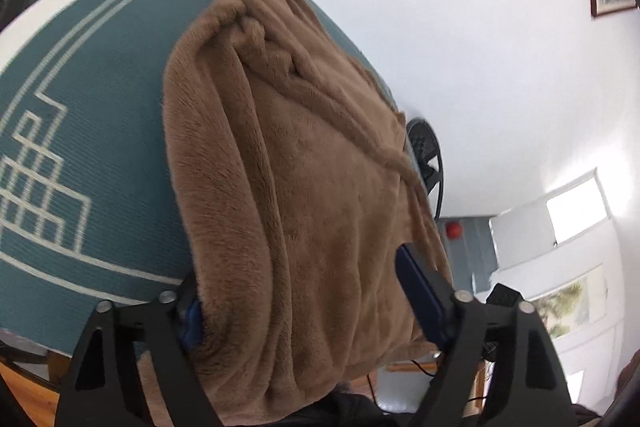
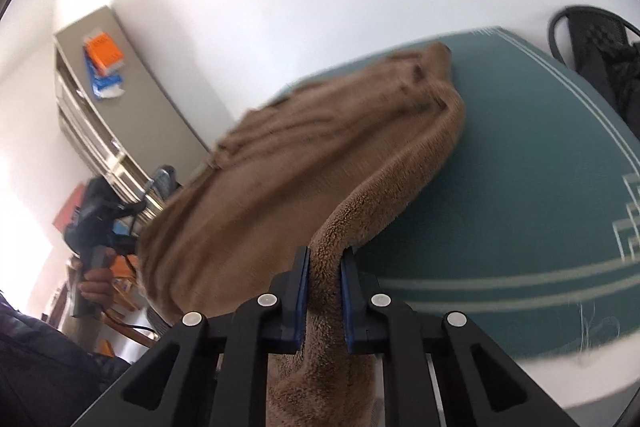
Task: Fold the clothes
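Both grippers work the brown fleece garment (image 1: 304, 163): the right gripper (image 2: 325, 267) pinches its edge between narrow fingers, the left gripper (image 1: 304, 291) straddles the near hem, fingers wide. Keeping the pinched edge taut and level over the teal mat (image 2: 520, 167) ahead should give a clean fold.

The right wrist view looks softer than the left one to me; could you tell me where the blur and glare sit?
Right wrist view: motion smear across the brown fleece garment, window glare at left. Left wrist view: fleece pile crisp, bright window blown out.
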The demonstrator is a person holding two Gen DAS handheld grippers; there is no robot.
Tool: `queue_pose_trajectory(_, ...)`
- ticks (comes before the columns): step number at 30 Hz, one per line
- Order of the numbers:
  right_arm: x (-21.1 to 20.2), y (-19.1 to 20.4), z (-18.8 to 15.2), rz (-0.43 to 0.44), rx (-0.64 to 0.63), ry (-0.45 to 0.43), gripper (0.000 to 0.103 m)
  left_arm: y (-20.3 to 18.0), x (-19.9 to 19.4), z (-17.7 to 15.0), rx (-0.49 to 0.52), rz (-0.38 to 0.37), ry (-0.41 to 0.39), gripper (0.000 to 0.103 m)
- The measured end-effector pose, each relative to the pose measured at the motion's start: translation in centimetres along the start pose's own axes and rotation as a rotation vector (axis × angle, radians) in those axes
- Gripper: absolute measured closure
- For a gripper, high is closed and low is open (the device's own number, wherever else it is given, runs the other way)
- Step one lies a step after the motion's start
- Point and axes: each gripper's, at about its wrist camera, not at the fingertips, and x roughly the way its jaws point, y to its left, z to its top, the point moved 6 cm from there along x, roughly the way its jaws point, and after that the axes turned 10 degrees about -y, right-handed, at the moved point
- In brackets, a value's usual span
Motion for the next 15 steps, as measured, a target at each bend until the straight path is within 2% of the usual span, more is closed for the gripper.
queue_pose_trajectory(4, 0.0, 0.7, 3.3, 0.06, -0.005, -0.087, 0.091, 0.1, -1.3, 1.7, 0.004, 0.003, -0.046, 0.024)
queue_pose_trajectory(7, 0.9, 0.7, 5.3, 0.074, -0.001, -0.127, 0.091, -0.4, -0.9, 2.8, -0.008, -0.006, -0.06, 0.024)
queue_pose_trajectory(11, 2.7, 0.2, 5.1, 0.048, 0.019, -0.086, 0.091, -0.9, -0.5, 3.6, 0.002, -0.024, -0.07, 0.024)
queue_pose_trajectory(15, 3.2, -0.7, 4.0, -0.024, 0.003, -0.058, 0.091, -0.4, -0.4, 3.7, -0.012, -0.026, -0.06, 0.024)
